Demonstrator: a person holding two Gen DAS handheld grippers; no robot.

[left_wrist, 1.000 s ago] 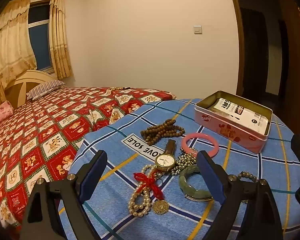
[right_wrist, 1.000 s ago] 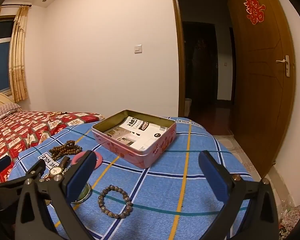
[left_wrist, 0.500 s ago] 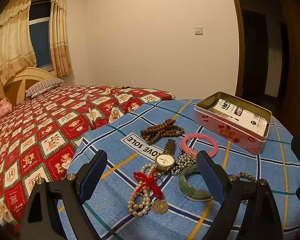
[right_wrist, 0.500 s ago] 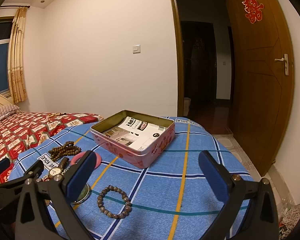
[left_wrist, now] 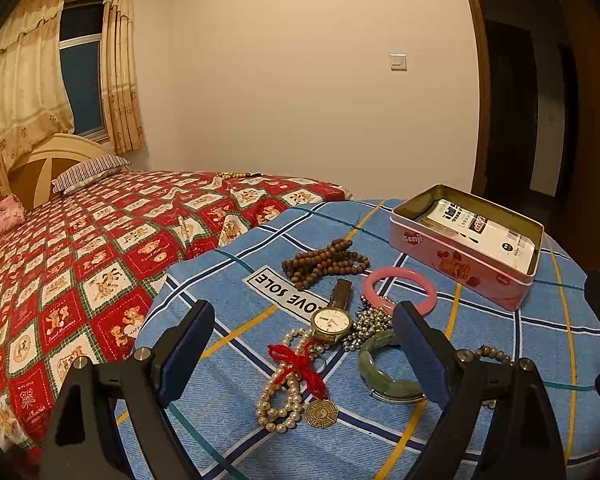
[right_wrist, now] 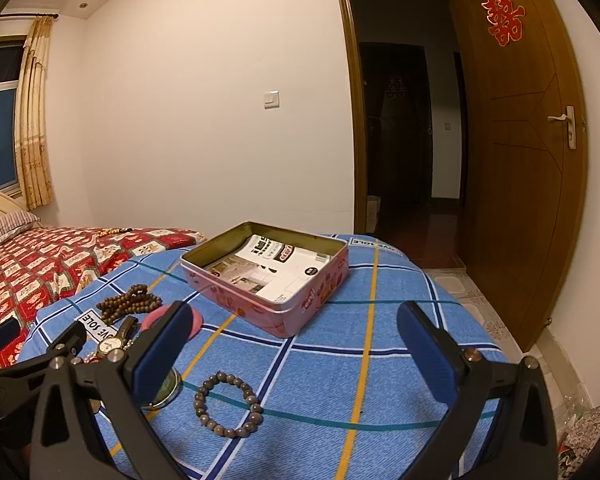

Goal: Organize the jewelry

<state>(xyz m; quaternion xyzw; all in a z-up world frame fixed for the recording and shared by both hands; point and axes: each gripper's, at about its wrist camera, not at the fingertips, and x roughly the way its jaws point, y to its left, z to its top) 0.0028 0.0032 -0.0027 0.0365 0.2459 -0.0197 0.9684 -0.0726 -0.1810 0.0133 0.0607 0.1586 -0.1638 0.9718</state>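
The left gripper (left_wrist: 304, 336) is hanging low over the near edge of the blue checked cloth (left_wrist: 220, 280), its fingers spread wide and holding nothing, and the right gripper (right_wrist: 296, 340) is doing the same further along, wide open and empty. Between the left fingers the jewelry is lying in a loose cluster: a pearl strand (left_wrist: 278, 400) with a red knotted cord (left_wrist: 300, 366) and a brass octagonal charm (left_wrist: 320, 414), a gold-faced watch (left_wrist: 332, 320) touching a pile of silver bead chain (left_wrist: 370, 324), a green jade bangle (left_wrist: 380, 372) partly hidden behind the right-hand finger, a pink bangle (left_wrist: 400, 288) and a bundle of brown wooden beads (left_wrist: 324, 262). A dark bead bracelet (right_wrist: 227, 404) is sitting apart on the cloth, near the right gripper's left finger. The pink tin (right_wrist: 300, 312) is standing open beyond them, with printed packets (right_wrist: 284, 268) inside it. A red patterned bedspread (left_wrist: 60, 264) is stretching away to the left.
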